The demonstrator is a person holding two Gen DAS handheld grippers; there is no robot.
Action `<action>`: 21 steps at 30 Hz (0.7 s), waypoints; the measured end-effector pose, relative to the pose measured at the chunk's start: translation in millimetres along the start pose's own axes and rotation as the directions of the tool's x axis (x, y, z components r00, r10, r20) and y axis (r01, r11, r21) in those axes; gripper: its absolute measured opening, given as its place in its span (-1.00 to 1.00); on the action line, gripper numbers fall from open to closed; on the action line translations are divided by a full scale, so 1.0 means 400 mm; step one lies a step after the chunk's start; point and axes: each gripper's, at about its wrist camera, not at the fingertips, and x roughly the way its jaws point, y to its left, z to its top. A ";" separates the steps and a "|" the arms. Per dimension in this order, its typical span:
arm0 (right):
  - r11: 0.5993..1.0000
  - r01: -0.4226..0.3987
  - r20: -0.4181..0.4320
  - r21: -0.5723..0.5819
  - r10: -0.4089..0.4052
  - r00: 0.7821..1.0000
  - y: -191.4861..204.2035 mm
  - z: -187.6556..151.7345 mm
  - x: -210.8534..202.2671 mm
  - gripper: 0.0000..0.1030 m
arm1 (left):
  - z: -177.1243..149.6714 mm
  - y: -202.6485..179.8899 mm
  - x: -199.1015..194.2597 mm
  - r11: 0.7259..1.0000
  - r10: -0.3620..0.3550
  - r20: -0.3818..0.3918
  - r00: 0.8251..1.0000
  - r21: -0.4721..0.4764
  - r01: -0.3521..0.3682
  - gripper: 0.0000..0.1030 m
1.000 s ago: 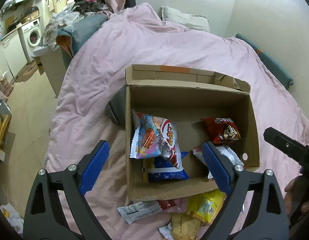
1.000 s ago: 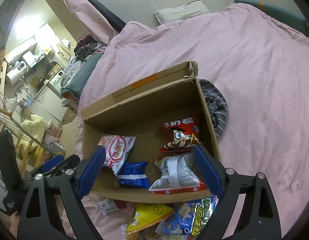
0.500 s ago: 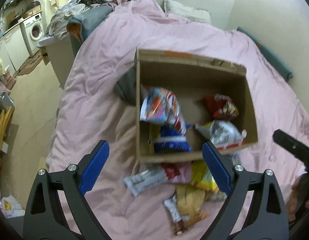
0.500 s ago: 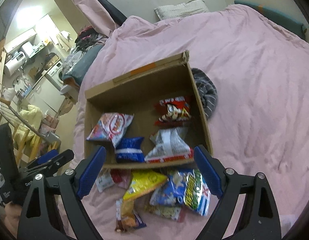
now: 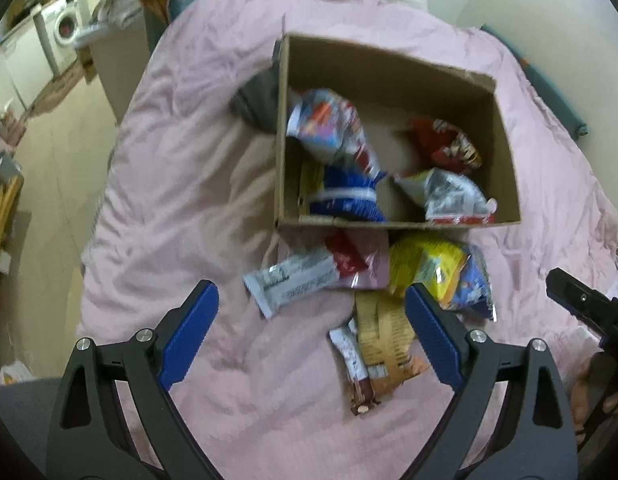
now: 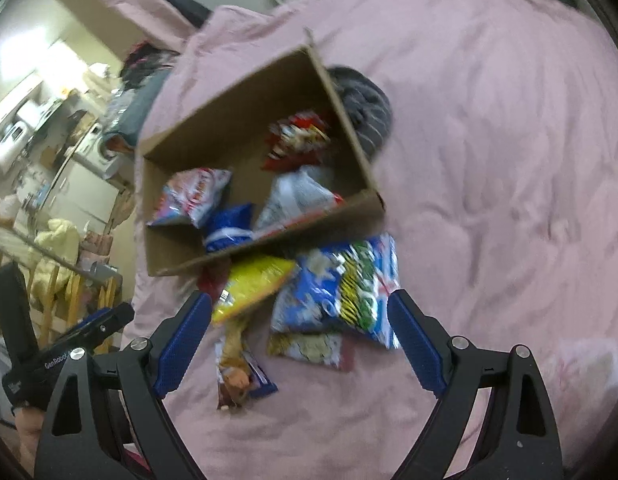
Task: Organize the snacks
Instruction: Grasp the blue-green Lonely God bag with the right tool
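Two open tongs above a loose heap: risks and blind spots

Two pairs of tongs hung over the pink bed [image 5: 181,184], both spread wide with nothing between their blue pads. The left tongs [image 5: 311,334] pointed down at the packets lying just outside the cardboard box [image 5: 505,148]; the right tongs [image 6: 299,338] hovered over the same heap from the other side.

Four or so snacks already sat inside the box, among them a red bag [image 5: 447,146], a blue packet [image 5: 347,198] and a silver-white bag [image 5: 449,196]. The rest lay on the bedcover against the box's near wall: a white bar wrapper [image 5: 293,282], a yellow bag [image 6: 253,284], a blue-and-green bag [image 6: 349,286] and a brown-wrapped bar [image 5: 383,342].

My judgement was that the overlap posed the main risk. The yellow bag rested partly on its neighbours, so closing on it could have pinched two packets at once or dragged one across the soft cover. Slick, puffy bags might also have slid out of a shallow bite, and a hard squeeze could have crushed what was inside. With both tongs aimed at one small heap, they might have collided.

Motion blur smeared every label, so no brand was readable. A red wrapper [image 5: 347,258] was half buried under the box edge. The dark striped thing [image 6: 367,110] beside the box could not be identified.
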 end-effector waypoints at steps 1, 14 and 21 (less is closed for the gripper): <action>1.000 -0.015 -0.006 0.025 0.015 1.000 -0.010 0.002 0.002 0.78 | -0.004 0.004 0.008 1.000 0.007 -0.013 1.000 -0.012 -0.007 0.79; 0.989 0.081 -0.202 0.124 -0.054 0.978 -0.067 0.000 0.201 0.78 | 0.004 0.023 0.036 0.994 -0.017 -0.060 0.998 -0.105 0.011 0.79; 0.982 0.178 -0.245 0.068 -0.157 0.957 -0.043 0.018 0.310 0.94 | 0.010 0.062 0.044 0.986 -0.006 -0.067 0.998 -0.165 -0.005 0.79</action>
